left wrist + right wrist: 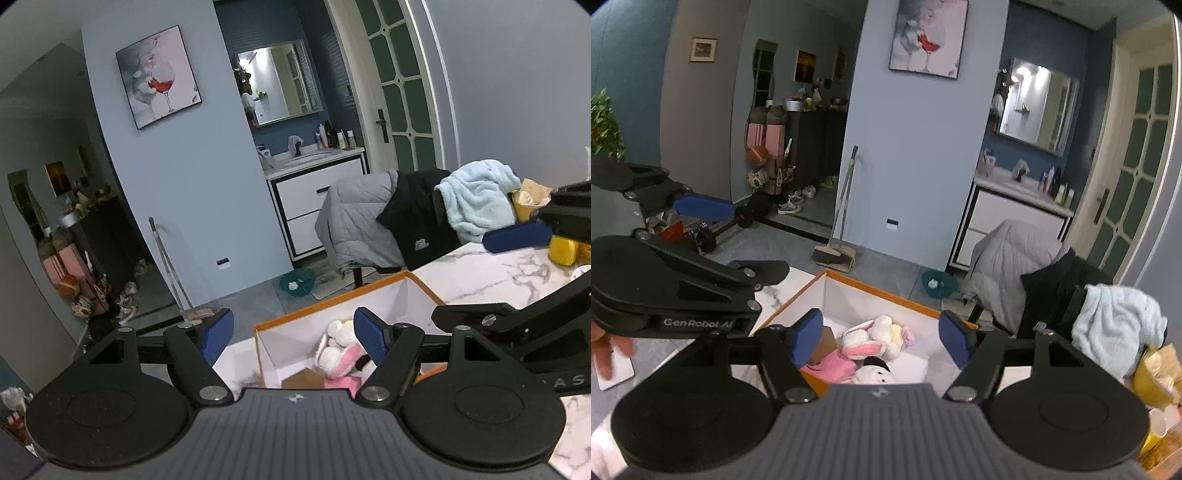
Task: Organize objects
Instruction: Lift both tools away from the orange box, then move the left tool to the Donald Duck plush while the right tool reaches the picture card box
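- Orange-rimmed, white-walled box [886, 295] sits on my marble table [498, 273], directly ahead of and below both grippers.
- My right gripper [882, 339] hangs released over the box, its blue pads spread wide with nothing between them.
- Framed between those pads, inside the box, I see a white-and-pink plush rabbit [871, 338], a second white plush with a dark patch [875, 371] just nearer me, and a pink item [833, 365] to their left, all touching in one heap.
- My left gripper [293, 338] is likewise spread open and holds nothing; its right pad overlaps the box opening, its left pad lies outside the box's near-left corner.
- From the left wrist view the same plush heap [338, 350] lies low in the box, just beside the right pad, with a brown cardboard piece [303, 378] next to it.
- A yellow object [563, 249] stands on the table, well apart from the box, partly hidden by the other gripper.
- Jackets and a pale blue towel [476, 199] drape over chairs beyond the table.
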Demonstrator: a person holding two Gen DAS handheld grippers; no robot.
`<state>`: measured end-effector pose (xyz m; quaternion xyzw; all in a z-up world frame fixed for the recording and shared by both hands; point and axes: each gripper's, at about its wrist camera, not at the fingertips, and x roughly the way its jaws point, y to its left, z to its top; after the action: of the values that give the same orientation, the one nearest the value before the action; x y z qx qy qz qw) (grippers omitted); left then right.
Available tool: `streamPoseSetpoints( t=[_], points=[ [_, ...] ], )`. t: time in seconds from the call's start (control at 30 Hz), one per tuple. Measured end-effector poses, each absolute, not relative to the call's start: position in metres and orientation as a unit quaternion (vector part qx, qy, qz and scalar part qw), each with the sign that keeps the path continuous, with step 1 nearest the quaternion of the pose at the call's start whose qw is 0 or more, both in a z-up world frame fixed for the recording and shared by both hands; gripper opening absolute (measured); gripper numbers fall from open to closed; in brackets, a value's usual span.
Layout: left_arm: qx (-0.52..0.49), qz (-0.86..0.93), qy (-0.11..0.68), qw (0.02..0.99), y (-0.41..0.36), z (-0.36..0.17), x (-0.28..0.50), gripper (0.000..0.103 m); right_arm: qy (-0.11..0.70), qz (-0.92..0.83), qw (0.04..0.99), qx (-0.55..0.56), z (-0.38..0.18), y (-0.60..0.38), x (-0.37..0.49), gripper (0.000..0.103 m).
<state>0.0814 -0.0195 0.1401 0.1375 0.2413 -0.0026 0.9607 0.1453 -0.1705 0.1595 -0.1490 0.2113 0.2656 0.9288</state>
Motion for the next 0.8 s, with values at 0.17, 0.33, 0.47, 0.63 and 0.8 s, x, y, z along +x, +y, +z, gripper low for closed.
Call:
streamPoseSetpoints(
  t=[0.17, 0.33, 0.47, 0.63, 0.8],
  points=[
    [0.119, -0.015, 0.245, 0.962, -0.015, 0.128, 0.067, 0.089, 0.201, 0.280, 0.927, -0.146, 0.156, -0.178, 0.129, 0.087],
    [0.099, -0.027, 0.251, 0.962, -0.007, 0.108, 0.047, 0.093, 0.187, 0.314, 0.921, -0.134, 0.141, -0.186, 0.111, 0.092],
    [0.101, -0.048, 0.269, 0.957, -0.003, 0.084, 0.030, 0.093, 0.200, 0.354, 0.905, -0.122, 0.117, -0.197, 0.099, 0.093],
    [0.093, -0.066, 0.295, 0.949, 0.007, 0.049, 0.019, 0.093, 0.230, 0.380, 0.883, -0.151, 0.073, -0.203, 0.092, 0.097],
    [0.066, -0.075, 0.328, 0.939, 0.024, 0.011, 0.020, 0.093, 0.234, 0.409, 0.861, -0.191, 0.041, -0.206, 0.082, 0.100]
  ],
)
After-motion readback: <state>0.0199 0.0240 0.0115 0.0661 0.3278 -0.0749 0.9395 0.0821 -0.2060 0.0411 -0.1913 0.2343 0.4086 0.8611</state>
